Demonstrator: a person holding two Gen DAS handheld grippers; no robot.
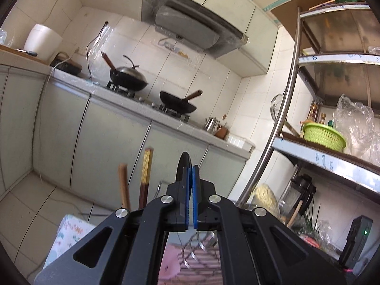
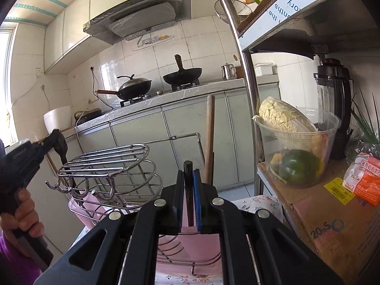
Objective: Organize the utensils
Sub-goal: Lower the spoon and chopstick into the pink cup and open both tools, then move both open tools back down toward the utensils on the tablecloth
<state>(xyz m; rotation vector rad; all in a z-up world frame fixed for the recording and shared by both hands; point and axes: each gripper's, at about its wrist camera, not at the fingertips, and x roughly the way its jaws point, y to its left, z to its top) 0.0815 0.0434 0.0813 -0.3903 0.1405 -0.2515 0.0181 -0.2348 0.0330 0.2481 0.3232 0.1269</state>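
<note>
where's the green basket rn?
The green basket sits on the metal shelf rack, right side of the left wrist view, beside a crumpled plastic bag.

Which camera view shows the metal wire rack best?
The right wrist view: the wire rack shows whole there, with its hooks and curved bars. The left wrist view shows only a few bent bars, mostly hidden under the left claw.

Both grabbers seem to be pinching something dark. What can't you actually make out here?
- Left gripper: thin dark utensil, its lower part hidden by the fingers in the left wrist view.
- Right gripper: dark handle, its working end hidden below.
- Wooden handle: base hidden behind the right gripper.
</note>
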